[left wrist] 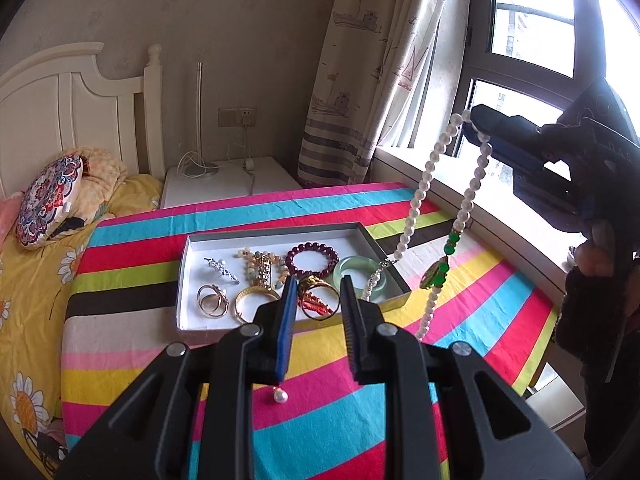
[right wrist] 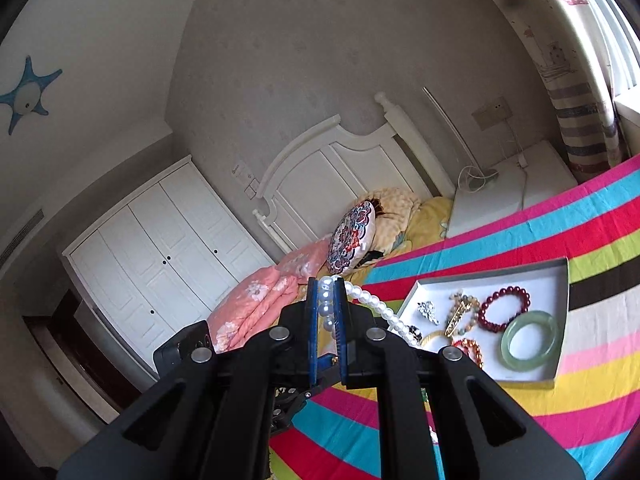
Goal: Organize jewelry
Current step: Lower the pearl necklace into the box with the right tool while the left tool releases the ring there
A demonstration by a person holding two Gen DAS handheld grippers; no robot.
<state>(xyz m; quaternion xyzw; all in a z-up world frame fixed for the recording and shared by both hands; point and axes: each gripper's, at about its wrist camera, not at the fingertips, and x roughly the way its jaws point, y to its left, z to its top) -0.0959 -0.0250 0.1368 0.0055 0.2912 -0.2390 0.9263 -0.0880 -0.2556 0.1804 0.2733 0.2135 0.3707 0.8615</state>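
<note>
A white pearl necklace [left wrist: 424, 184] with green beads and a pendant [left wrist: 434, 276] hangs from my right gripper [left wrist: 478, 122], which is shut on it high above the table's right side. Its pearls show between the shut pads in the right wrist view [right wrist: 326, 304]. A shallow white box [left wrist: 192, 252] on the striped cloth holds a dark red bead bracelet [left wrist: 312, 260], a pale green jade bangle [left wrist: 358, 276], gold rings [left wrist: 212, 300], a gold bangle [left wrist: 252, 300] and a silver brooch [left wrist: 222, 270]. My left gripper [left wrist: 318, 292] is open and empty over the box's near edge.
A single pearl earring [left wrist: 278, 396] lies on the striped cloth [left wrist: 120, 320] under my left gripper. A bed with pillows [left wrist: 52, 200] is to the left, a white nightstand [left wrist: 232, 180] behind, and a window sill [left wrist: 500, 216] along the right.
</note>
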